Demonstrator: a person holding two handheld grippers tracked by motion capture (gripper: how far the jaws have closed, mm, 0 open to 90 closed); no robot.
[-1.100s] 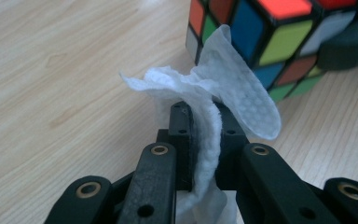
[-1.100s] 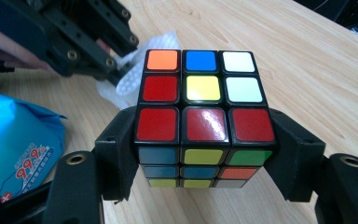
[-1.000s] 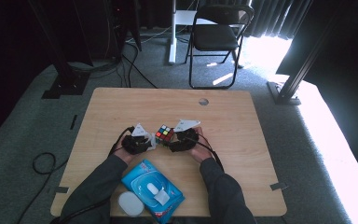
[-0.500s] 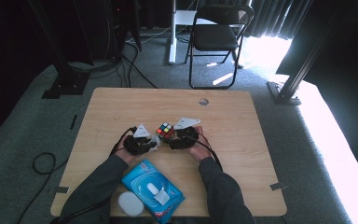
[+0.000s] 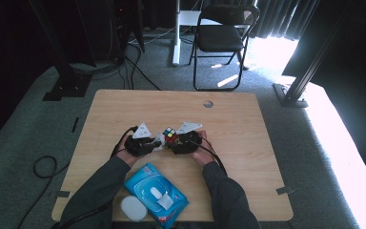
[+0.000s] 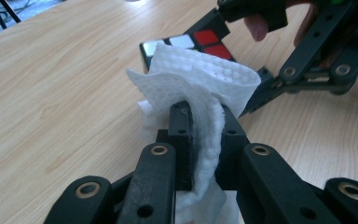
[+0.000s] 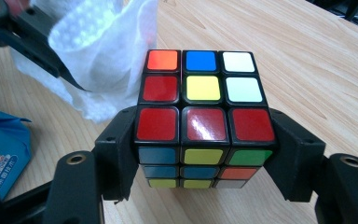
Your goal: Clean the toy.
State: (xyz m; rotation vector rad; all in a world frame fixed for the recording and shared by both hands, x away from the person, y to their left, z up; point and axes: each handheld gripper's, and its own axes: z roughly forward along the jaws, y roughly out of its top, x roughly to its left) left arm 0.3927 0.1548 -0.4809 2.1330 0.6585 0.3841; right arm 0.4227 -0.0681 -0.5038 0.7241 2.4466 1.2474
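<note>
A person sits at a wooden worktop [image 5: 248, 143] and holds a claw in each hand. The right claw [image 7: 205, 140] is closed on a puzzle cube [image 7: 204, 112], with one black jaw pressed on each side of it. The cube has little squares of red, blue, yellow, white, orange and green. In the high view the cube [image 5: 170, 136] is near the middle of the worktop, between the two claws, with the right claw [image 5: 177, 144] at about 4 o'clock from it. The left claw [image 6: 204, 126] is nearly closed and pinches a white wet wipe [image 6: 200, 88] between its jaws. The wipe folds over the tips of the jaws and touches the side of the cube [image 6: 186, 44]. In the high view the left claw [image 5: 156, 143] is at about 8 o'clock from the cube, just beside it. In the right gripper view the wipe [image 7: 102, 51] hangs at about 10 o'clock from the cube, right against it. A blue pack of wipes [image 5: 156, 194] lies near the person's edge of the worktop, at about 6 o'clock from the cube. A round white lid [image 5: 133, 208] lies just beside the pack, at about 8 o'clock from it.
</note>
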